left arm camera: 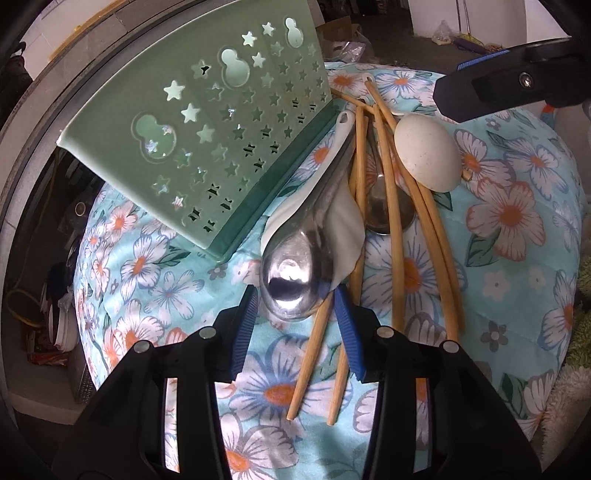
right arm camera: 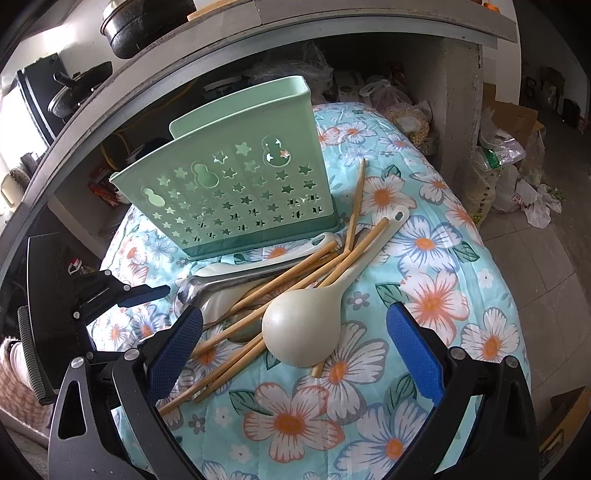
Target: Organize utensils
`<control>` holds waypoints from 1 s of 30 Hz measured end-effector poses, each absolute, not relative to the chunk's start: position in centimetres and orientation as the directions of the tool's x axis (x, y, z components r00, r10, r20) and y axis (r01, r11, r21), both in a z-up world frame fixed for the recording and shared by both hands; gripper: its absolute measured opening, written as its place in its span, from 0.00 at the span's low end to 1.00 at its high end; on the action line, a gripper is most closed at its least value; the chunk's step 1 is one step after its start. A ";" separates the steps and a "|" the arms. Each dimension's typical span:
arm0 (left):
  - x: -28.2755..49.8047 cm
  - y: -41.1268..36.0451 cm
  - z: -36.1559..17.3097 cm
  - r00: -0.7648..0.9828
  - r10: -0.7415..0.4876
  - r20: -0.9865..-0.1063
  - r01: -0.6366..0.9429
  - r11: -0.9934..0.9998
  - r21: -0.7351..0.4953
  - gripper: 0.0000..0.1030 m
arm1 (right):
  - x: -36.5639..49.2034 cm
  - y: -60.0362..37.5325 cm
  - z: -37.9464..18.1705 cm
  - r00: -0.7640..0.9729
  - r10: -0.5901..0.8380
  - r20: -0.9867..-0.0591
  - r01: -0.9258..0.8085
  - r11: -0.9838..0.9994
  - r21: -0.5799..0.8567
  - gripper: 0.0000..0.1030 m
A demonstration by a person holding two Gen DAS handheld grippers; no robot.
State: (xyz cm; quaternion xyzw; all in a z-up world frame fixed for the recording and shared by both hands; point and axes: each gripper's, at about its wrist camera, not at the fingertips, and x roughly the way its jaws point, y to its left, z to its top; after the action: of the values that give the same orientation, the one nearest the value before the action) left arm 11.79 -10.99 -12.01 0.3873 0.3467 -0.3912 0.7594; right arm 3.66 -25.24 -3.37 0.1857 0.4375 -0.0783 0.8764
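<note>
A green utensil holder [left arm camera: 207, 122] [right arm camera: 236, 195] with star cut-outs stands upright on the floral cloth [left arm camera: 509, 214] [right arm camera: 424, 243]. Beside it lies a loose pile: several bamboo chopsticks [left arm camera: 388, 192] [right arm camera: 280, 280], a metal spoon [left arm camera: 291, 280] [right arm camera: 218, 286] on a white spoon [left arm camera: 343, 221], and a cream spoon [left arm camera: 428, 147] [right arm camera: 303, 325]. My left gripper [left arm camera: 295, 299] is open, with the metal spoon's bowl lying between its fingertips. My right gripper [right arm camera: 295, 332] stands wide open just above the cream spoon's bowl, holding nothing.
A second metal spoon [left arm camera: 380, 210] lies under the chopsticks. Behind the holder is a low shelf [right arm camera: 369, 33] with dark pots [right arm camera: 144, 22]. Plastic bags [right arm camera: 517, 184] and a carton sit on the floor to the right. The cloth drops off at its rounded edges.
</note>
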 end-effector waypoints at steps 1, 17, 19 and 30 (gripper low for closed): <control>12.0 -11.1 -12.0 0.447 -0.329 -0.832 0.865 0.398 0.307 0.40 | 3.7 -25.2 -3.4 0.604 0.025 -0.797 0.301 0.918 0.257 0.94; 13.6 -8.8 -9.4 0.386 -0.418 -0.822 0.860 0.486 0.156 0.04 | 3.6 -25.3 -3.4 0.603 0.022 -0.797 0.305 0.917 0.256 0.94; 14.3 -8.4 -9.3 0.390 -0.422 -0.819 0.845 0.517 0.136 0.04 | 3.6 -25.2 -3.4 0.604 0.022 -0.797 0.306 0.917 0.257 0.94; 16.7 -7.8 -11.8 0.368 -0.407 -0.836 0.777 0.628 0.036 0.04 | 3.5 -25.1 -3.1 0.610 0.014 -0.792 0.304 0.919 0.250 0.94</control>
State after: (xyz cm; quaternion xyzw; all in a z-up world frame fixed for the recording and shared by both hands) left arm 16.74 -7.77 -11.84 0.2194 0.4222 -0.3714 0.7973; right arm 3.50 -25.15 -3.10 0.1829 0.4340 -0.0825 0.8783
